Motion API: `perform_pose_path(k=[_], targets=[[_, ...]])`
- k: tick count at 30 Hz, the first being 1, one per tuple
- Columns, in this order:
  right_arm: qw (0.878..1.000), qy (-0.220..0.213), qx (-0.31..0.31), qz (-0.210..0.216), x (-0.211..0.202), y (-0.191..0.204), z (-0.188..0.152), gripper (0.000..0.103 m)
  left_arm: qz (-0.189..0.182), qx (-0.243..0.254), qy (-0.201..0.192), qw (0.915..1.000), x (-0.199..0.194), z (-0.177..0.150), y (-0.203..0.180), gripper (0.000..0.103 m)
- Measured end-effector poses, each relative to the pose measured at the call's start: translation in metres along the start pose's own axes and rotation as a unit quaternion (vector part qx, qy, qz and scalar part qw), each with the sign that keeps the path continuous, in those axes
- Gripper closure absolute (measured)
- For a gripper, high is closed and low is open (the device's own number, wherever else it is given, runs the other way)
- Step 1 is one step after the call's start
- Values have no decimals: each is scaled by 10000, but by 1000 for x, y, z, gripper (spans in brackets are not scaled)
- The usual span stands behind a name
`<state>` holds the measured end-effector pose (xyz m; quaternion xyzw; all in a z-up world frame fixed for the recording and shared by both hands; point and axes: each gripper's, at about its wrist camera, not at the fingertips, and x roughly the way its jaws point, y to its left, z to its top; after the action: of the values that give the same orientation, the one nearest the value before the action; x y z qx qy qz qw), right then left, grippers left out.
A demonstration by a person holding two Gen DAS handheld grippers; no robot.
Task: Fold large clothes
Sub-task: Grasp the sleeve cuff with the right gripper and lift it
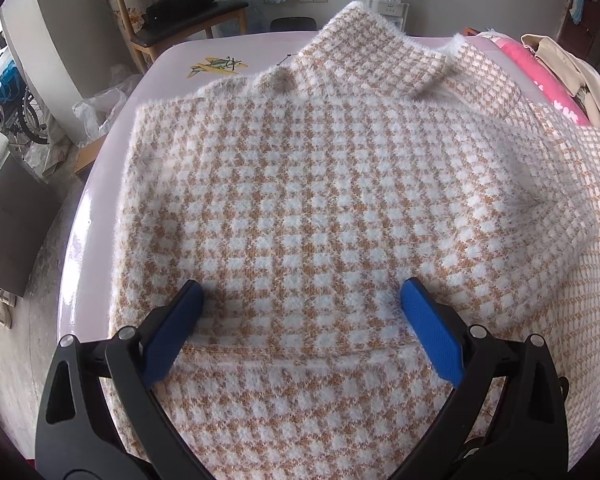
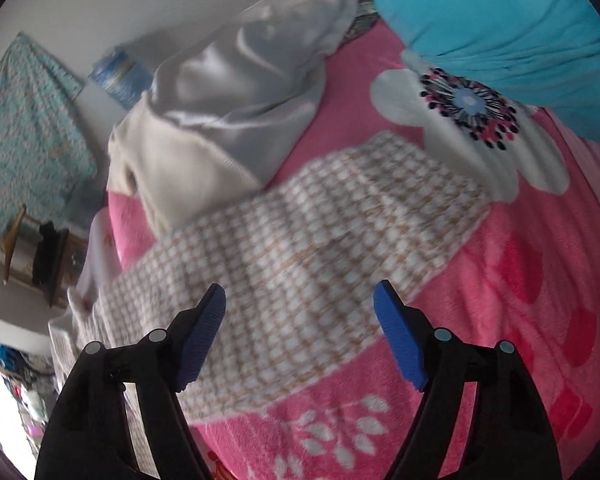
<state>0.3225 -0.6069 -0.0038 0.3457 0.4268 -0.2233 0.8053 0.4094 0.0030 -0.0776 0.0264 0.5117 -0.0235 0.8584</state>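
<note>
Holding my left hand-held gripper (image 1: pixel 302 292) low over the checked sweater (image 1: pixel 320 184), I am keeping its blue pads (image 1: pixel 176 332) spread wide, one toward the lower left of the frame and one toward the lower right, with nothing pinched between them. The fuzzy tan-and-white sweater is lying spread across the pale pink worktop (image 1: pixel 100 184), filling the middle of the left wrist view, its collar (image 1: pixel 384 48) folded over near the top centre. At the upper left a wooden chair (image 1: pixel 172 20) is standing beyond the worktop with dark clothing on its seat, and an aeroplane sticker (image 1: pixel 216 66) is showing on the bare worktop just left of the collar. At the right edge a pink blanket (image 1: pixel 540 80) and a beige garment (image 1: pixel 568 68) are lying beside the sweater.

In the blurred right wrist view, my right hand-held gripper (image 2: pixel 300 300) is hanging with its jaws parted and empty above one sleeve (image 2: pixel 300 240) of the sweater, which is stretching from the lower left to the middle right across the pink flowered blanket (image 2: pixel 520 320). At the upper left of the sleeve a cream garment (image 2: pixel 220 120) is lying crumpled, touching the sleeve's edge. At the upper right a turquoise cloth (image 2: pixel 500 20) is resting on the blanket, apart from the sleeve.
</note>
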Motion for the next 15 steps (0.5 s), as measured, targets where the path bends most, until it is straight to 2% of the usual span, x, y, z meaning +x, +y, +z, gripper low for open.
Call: perform_pose_path(k=[5, 10, 15], targets=[[9975, 35, 697, -148, 14, -37, 16, 36, -2, -3, -4, 10000, 0, 0, 0, 7], [9946, -9, 973, -348, 23, -59, 23, 41, -2, -2, 57, 10000, 3, 3, 1, 7], [9903, 57, 1373, -222, 31, -82, 29, 45, 1, 5, 62, 10000, 4, 4, 1, 7]])
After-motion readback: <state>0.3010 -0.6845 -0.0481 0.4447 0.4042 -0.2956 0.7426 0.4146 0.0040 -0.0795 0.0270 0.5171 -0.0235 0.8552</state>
